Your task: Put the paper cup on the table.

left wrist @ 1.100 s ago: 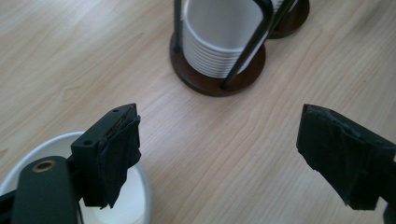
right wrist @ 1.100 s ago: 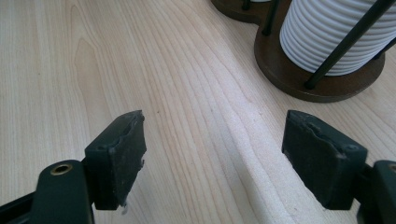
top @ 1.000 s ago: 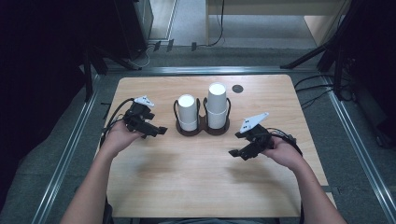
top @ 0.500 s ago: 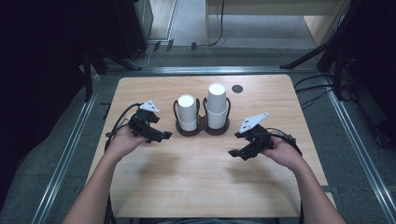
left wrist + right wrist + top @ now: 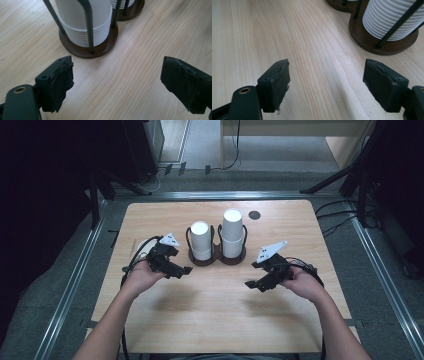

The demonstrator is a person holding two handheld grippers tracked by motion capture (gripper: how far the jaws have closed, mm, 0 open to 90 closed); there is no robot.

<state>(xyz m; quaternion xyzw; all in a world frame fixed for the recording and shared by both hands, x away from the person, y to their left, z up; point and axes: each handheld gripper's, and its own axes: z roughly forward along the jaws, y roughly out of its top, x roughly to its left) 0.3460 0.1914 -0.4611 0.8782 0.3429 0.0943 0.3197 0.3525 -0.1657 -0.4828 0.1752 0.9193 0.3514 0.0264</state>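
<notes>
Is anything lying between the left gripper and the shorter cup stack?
No. Only bare table separates the left gripper from the shorter cup stack, clearest in the left gripper view.

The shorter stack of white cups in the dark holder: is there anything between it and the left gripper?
Partly. The table between the left gripper and the cup stack is bare, but the holder's thin upright rods stand around the cups, so the open jaws would meet those at the sides.

Bare table [image 5: 210,310] before cup holder [image 5: 216,259]
</notes>
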